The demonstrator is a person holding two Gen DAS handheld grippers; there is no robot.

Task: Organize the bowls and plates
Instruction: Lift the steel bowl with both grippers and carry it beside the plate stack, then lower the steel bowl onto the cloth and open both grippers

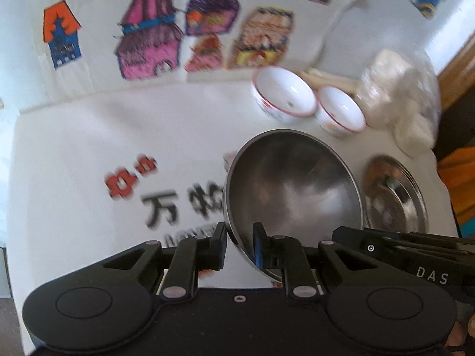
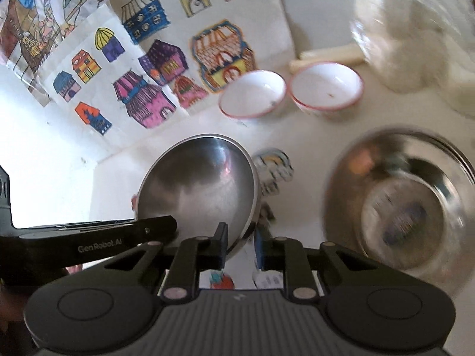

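Note:
A steel bowl (image 1: 292, 187) is tilted above the white table, held by its rim from two sides. My left gripper (image 1: 240, 244) is shut on its near rim. My right gripper (image 2: 241, 244) is shut on the same bowl (image 2: 202, 184) at its right rim. A stack of steel plates (image 1: 396, 197) lies to the right; it shows large and blurred in the right wrist view (image 2: 406, 201). Two white bowls with red rims (image 1: 283, 95) (image 1: 341, 112) stand side by side behind; they also show in the right wrist view (image 2: 252, 93) (image 2: 326, 84).
A clear bag of white lumps (image 1: 397, 101) lies at the back right, with pale sticks (image 2: 329, 55) beside it. Coloured house drawings (image 1: 151, 41) hang on the back wall. The table's right edge (image 1: 445, 184) is close to the plates.

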